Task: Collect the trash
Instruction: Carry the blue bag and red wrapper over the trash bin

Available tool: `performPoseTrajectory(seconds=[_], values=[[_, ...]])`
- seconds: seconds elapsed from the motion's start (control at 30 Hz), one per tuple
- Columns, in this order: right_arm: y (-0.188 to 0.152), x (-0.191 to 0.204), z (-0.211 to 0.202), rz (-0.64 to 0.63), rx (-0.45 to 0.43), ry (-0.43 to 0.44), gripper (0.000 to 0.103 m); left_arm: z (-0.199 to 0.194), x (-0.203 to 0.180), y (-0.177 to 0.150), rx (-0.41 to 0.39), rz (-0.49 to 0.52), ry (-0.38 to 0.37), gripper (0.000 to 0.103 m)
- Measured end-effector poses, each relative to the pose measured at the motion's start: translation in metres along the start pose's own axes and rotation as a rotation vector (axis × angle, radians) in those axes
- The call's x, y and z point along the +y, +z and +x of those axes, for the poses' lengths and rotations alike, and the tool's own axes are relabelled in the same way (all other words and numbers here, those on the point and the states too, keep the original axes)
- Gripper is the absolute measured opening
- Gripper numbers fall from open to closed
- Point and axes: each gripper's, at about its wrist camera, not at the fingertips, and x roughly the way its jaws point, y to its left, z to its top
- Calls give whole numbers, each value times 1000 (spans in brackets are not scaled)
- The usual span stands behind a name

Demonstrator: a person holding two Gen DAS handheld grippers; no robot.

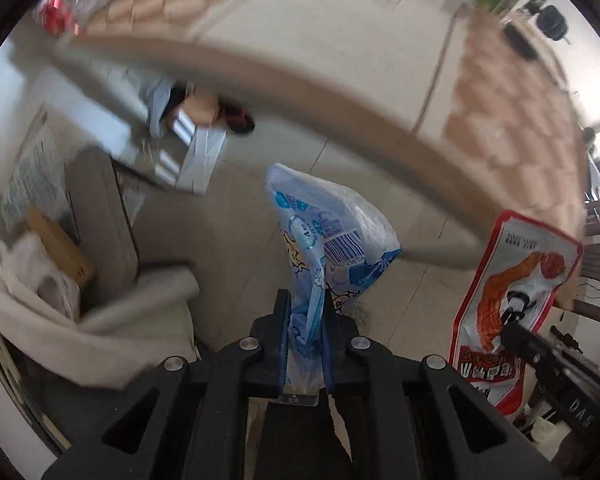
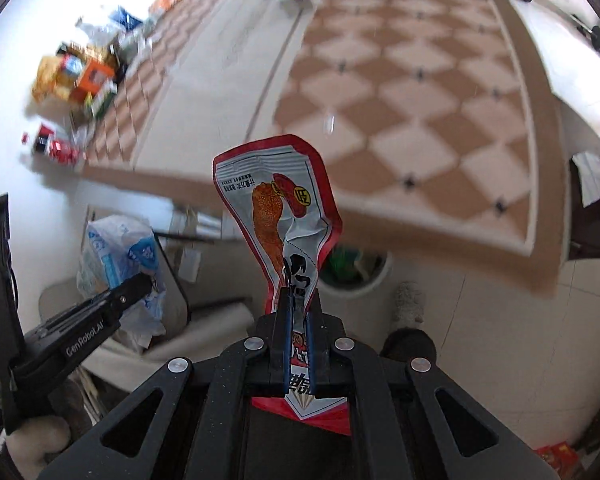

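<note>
The left gripper (image 1: 306, 320) is pinching a blue-and-white plastic wrapper (image 1: 328, 236), and the right gripper (image 2: 298, 320) is pinching a red snack packet (image 2: 284, 208), both wrappers hanging over the tiled floor (image 2: 400, 92).

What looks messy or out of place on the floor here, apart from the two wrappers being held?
A heap of colourful packets and boxes lies strewn on the tiled floor against the wall, top left in the right wrist view, with more red packaging just below it. It is blurred, so individual items can't be told.
</note>
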Motion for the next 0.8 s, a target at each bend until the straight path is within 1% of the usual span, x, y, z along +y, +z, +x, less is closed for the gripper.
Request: performPoseTrajectory(seconds=[0.07,0.17,0.23,0.3,0.33,0.4,0.53,0.67,0.77,0.8], values=[[-22,-5,36,-5,67,-12,6,37,12,-9,61,-38,2,10],[-47,-20,93,15,152,-31,6,94,22,-13,135,-86,-7,10],[-58,-35,133,37,189,-52,6,135,23,-9,177,-105,-24,10],[-62,-51,169,61,207,-72,6,173,21,-2,206,-119,-49,10],[-61,-58,185,73,209,-81,6,193,19,4,217,-127,-57,10],[-57,-77,221,100,213,-96,6,228,15,13,241,-139,-96,11],[-37,-110,285,137,218,-123,6,287,1,33,277,-125,-139,11],[-12,-137,338,165,215,-138,6,323,-12,48,300,-86,-146,11],[7,-145,363,169,211,-143,6,337,-16,58,315,-70,-150,12],[13,-147,370,166,212,-138,6,339,-17,59,314,-64,-149,15]])
